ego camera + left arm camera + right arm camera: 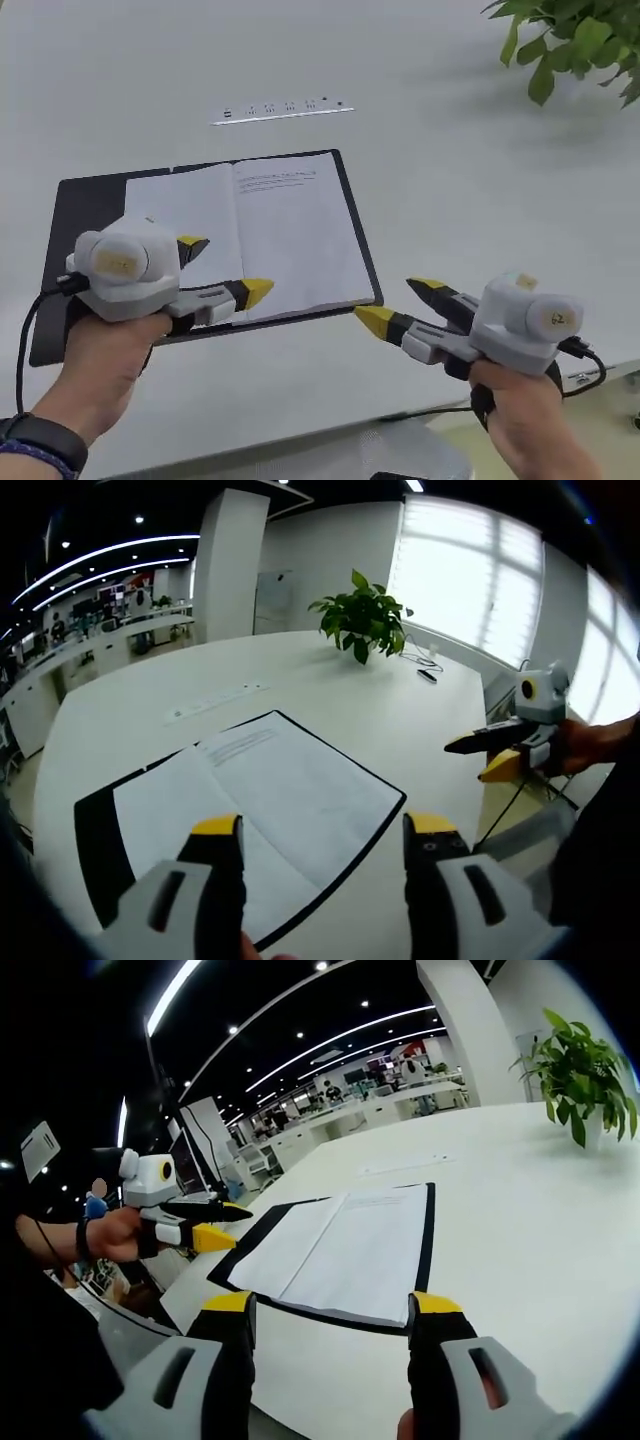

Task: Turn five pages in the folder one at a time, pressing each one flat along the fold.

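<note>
The folder [300, 230] lies open and flat on the white table [450, 180], black cover down, with two white pages facing up. The left page [190, 205] leaves a wide strip of black cover bare beside it, and the right page [300, 250] has a few lines of print [278, 180] at its top. In the head view my left claw [225, 266] sits over the folder's near left part, its yellow-tipped jaws spread wide with nothing between them; I cannot tell whether a tip touches the paper. My right claw [400, 302] is off the folder, just beside its near right corner and over bare table, jaws likewise spread and empty, pointing toward the folder. Beyond the folder's far edge a strip of sockets [282, 110] is set into the tabletop. A leafy green plant [570, 40] stands at the far right of the table, well apart from the folder.
</note>
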The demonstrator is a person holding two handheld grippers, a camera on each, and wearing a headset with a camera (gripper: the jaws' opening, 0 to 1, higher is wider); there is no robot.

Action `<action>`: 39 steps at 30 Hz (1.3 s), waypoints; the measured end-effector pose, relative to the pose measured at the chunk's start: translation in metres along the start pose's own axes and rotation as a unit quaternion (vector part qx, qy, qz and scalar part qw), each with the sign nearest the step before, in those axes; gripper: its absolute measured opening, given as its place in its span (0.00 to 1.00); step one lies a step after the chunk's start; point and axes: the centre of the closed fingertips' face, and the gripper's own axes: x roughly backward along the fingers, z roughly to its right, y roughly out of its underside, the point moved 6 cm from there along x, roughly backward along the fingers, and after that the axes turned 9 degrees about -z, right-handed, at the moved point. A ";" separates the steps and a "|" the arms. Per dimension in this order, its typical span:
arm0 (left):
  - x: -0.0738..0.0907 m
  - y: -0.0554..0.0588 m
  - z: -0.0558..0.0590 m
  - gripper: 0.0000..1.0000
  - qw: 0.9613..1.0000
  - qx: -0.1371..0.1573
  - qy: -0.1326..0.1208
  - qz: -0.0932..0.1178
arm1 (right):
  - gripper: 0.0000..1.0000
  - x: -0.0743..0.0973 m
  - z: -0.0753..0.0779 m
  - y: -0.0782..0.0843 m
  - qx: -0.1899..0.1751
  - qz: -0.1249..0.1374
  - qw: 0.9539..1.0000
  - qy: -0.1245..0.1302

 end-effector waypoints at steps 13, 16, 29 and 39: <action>-0.049 0.009 0.019 0.63 0.999 -0.001 0.032 -0.029 | 0.60 0.003 0.005 0.003 -0.008 -0.004 1.000 -0.001; -0.059 0.008 0.024 0.63 0.999 -0.009 0.037 -0.036 | 0.60 0.003 0.005 0.004 -0.009 -0.006 1.000 -0.002; -0.102 -0.017 0.026 0.66 0.997 -0.057 0.040 -0.043 | 0.59 0.004 0.009 0.008 -0.021 -0.014 1.000 -0.002; -0.144 -0.013 0.039 0.66 0.994 -0.074 0.051 -0.060 | 0.59 0.003 0.009 0.011 -0.024 -0.019 1.000 -0.002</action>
